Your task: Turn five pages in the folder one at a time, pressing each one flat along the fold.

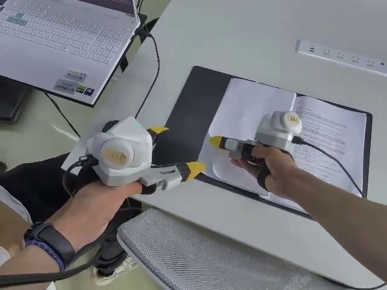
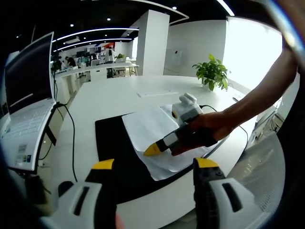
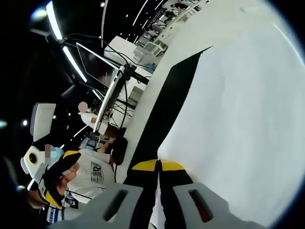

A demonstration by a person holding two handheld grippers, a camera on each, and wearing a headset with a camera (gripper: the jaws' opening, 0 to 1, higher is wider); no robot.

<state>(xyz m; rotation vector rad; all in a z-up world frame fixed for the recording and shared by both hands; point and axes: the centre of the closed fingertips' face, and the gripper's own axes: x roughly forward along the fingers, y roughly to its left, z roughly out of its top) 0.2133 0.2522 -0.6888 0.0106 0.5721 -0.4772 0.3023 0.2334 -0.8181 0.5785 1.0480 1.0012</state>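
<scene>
A black folder [image 1: 190, 115] lies open on the white table. A white page [image 1: 251, 112] lies turned over to its left half, and a printed page [image 1: 335, 136] shows on the right half. My right gripper [image 1: 216, 141] lies low over the turned page's outer left edge and is shut on that edge. In the right gripper view its yellow tips [image 3: 158, 165] meet where the page [image 3: 238, 124] borders the black cover [image 3: 171, 95]. My left gripper [image 1: 176, 150] hangs open off the table's front edge, left of the folder, holding nothing. The left gripper view shows its own tips [image 2: 154, 164] apart and the right gripper [image 2: 155, 149] on the page [image 2: 147, 126].
An open laptop [image 1: 60, 36] stands at the back left, with a black cable [image 1: 156, 66] running past the folder's left side. A white power strip [image 1: 338, 54] lies at the back right. A grey mesh chair [image 1: 199, 254] sits under the table's front edge.
</scene>
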